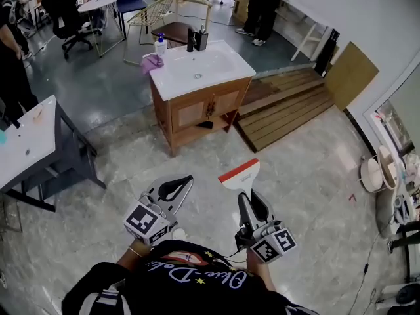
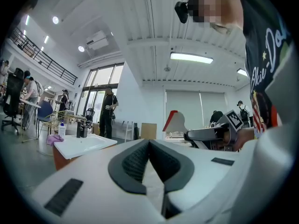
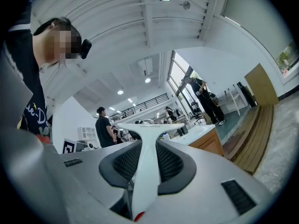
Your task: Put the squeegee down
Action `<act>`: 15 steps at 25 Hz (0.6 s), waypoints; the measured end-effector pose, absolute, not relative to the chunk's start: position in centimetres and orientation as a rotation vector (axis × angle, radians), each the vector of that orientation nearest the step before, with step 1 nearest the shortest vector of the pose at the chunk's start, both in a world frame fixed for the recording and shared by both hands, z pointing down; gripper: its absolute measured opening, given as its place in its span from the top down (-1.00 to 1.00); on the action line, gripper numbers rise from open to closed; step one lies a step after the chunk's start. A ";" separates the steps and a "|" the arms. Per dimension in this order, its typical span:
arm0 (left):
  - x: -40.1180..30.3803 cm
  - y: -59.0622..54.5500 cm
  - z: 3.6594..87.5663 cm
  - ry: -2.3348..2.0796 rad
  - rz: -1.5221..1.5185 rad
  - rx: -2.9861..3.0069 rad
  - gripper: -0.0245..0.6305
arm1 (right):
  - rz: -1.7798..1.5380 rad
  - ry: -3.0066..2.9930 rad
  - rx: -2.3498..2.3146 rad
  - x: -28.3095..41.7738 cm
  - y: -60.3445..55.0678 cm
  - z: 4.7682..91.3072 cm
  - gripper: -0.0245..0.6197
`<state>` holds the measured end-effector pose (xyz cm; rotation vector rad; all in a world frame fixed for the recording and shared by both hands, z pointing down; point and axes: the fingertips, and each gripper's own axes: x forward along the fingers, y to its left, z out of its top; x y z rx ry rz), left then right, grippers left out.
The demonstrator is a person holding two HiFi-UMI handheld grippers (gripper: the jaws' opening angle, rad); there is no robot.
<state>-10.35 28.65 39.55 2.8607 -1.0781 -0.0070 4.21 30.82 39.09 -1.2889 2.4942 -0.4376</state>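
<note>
Not done yet: right gripper [image 1: 252, 210] clamped on handle of white plastic squeegee w/ red blade [image 1: 239, 174], held in air aimed at 12 o'clock toward wooden vanity w/ white sink top [image 1: 230, 67], left gripper [image 1: 172, 189] closed & empty; set-down + release remain.

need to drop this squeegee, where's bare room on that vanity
Bare: the countertop along its front edge and right side, beside the basin; also most of the white table at left. Crowded: the back left, with purple cloth, soap bottle and faucet.
</note>
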 end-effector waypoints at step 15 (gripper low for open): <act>-14.9 26.8 40.1 -1.092 -0.060 2.834 0.93 | -0.479 2.474 -1.317 0.4 28.9 39.3 0.59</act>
